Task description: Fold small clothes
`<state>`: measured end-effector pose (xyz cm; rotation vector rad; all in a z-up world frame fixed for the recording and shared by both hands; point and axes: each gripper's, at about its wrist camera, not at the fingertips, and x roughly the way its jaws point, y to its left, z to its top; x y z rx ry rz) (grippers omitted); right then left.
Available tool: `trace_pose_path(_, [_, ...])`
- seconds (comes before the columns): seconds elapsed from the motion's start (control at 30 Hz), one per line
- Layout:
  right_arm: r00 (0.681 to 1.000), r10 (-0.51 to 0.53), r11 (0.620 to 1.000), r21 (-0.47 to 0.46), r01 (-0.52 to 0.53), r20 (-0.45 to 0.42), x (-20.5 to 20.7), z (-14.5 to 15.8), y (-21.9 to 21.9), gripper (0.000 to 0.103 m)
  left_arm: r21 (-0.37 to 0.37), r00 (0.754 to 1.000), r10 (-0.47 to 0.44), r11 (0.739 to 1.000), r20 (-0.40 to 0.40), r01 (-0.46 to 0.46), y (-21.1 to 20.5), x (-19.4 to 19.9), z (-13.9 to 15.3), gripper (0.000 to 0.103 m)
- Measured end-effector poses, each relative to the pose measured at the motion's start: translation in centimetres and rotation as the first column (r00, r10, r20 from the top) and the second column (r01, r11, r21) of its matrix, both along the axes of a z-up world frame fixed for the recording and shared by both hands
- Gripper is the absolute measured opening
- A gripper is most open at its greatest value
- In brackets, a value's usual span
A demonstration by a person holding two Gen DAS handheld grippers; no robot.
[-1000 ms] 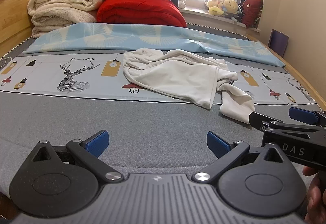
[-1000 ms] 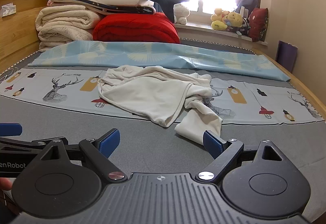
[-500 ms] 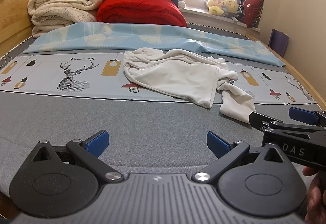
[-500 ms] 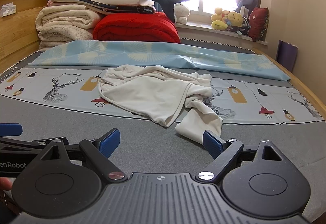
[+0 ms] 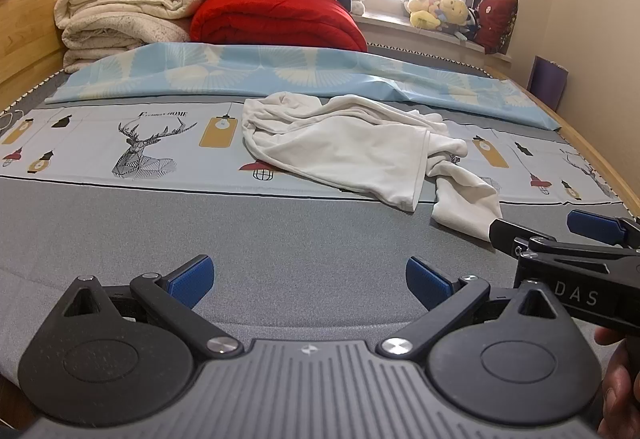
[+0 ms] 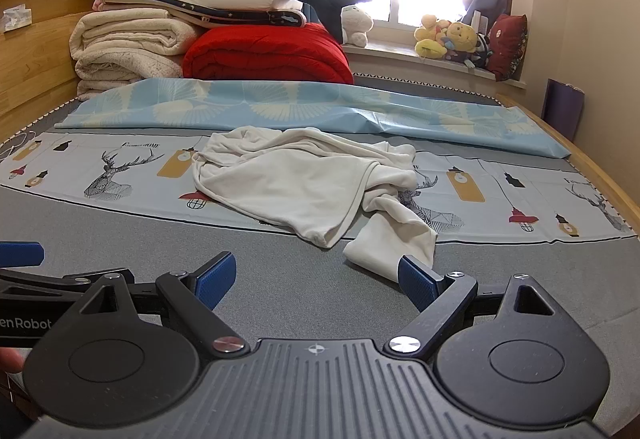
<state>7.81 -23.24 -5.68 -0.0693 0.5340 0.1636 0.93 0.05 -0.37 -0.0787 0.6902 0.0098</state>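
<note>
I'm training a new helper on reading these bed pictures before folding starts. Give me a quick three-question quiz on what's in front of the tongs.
1. True or false: the left tongs are shut on the white garment.
2. Which lies nearest the right tongs? A) the red quilt B) the garment's sleeve end C) the soft toys on the windowsill
3. Fill in: the garment lies crumpled partly on a printed cloth showing a ____ drawing.

Key
1. False: both tongs are open and hold nothing.
2. B
3. deer
</note>
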Motion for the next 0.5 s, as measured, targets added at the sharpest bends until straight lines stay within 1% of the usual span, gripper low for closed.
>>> trace_pose_path(0.1, [1.0, 0.0, 1.0, 0.005, 0.0, 0.005, 0.0, 0.1, 0.0, 0.088, 0.004, 1.0, 0.001, 1.0, -0.002, -0.001, 0.0, 0.0, -0.1, 0.102])
trace_pose_path(0.17, [1.0, -0.011, 1.0, 0.022, 0.01, 0.025, -0.1, 0.5, -0.3, 0.086, 0.004, 1.0, 0.014, 1.0, 0.001, -0.014, 0.3, -0.1, -0.2, 0.102])
trace_pose_path(0.23, [0.998, -0.041, 0.998, 0.05, 0.039, 0.039, 0.3, 1.3, -1.2, 0.085, 0.011, 0.999, 0.034, 0.999, 0.007, -0.034, 0.6, -0.2, -0.4, 0.102])
trace_pose_path(0.27, [0.998, -0.053, 0.996, 0.07, 0.05, 0.043, 0.6, 1.6, -2.7, 0.085, 0.014, 0.999, 0.045, 0.999, 0.003, -0.045, 0.7, -0.2, -0.5, 0.1])
trace_pose_path(0.3, [0.996, -0.064, 0.994, 0.09, 0.059, 0.054, 1.1, 2.2, -3.8, 0.085, 0.012, 0.998, 0.056, 0.998, -0.007, -0.056, 0.9, -0.1, -0.7, 0.099])
trace_pose_path(0.33, [0.995, -0.07, 0.994, 0.092, 0.064, 0.065, 1.8, 2.4, -3.5, 0.085, 0.001, 0.998, 0.063, 0.998, -0.023, -0.063, 1.1, 0.1, -0.9, 0.098])
trace_pose_path(0.37, [0.994, -0.077, 0.993, 0.098, 0.069, 0.08, 2.2, 2.9, -4.3, 0.085, -0.009, 0.997, 0.066, 0.998, -0.035, -0.066, 1.1, 0.2, -1.1, 0.095])
trace_pose_path(0.4, [0.992, -0.08, 0.993, 0.099, 0.071, 0.093, 2.8, 3.3, -5.1, 0.084, -0.018, 0.997, 0.065, 0.998, -0.044, -0.066, 1.0, 0.3, -1.2, 0.087])
trace_pose_path(0.43, [0.992, -0.087, 0.993, 0.094, 0.078, 0.094, 3.5, 3.4, -5.9, 0.082, -0.024, 0.997, 0.056, 0.998, -0.052, -0.058, 0.8, 0.5, -1.3, 0.082])
trace_pose_path(0.47, [0.992, -0.1, 0.992, 0.083, 0.094, 0.075, 4.6, 3.0, -6.6, 0.08, -0.023, 0.997, 0.045, 0.999, -0.055, -0.046, 0.5, 0.7, -1.4, 0.073])
trace_pose_path(0.5, [0.992, -0.117, 0.991, 0.077, 0.113, 0.056, 5.5, 2.4, -7.4, 0.079, -0.021, 0.998, 0.034, 0.999, -0.054, -0.035, 0.1, 0.7, -1.4, 0.061])
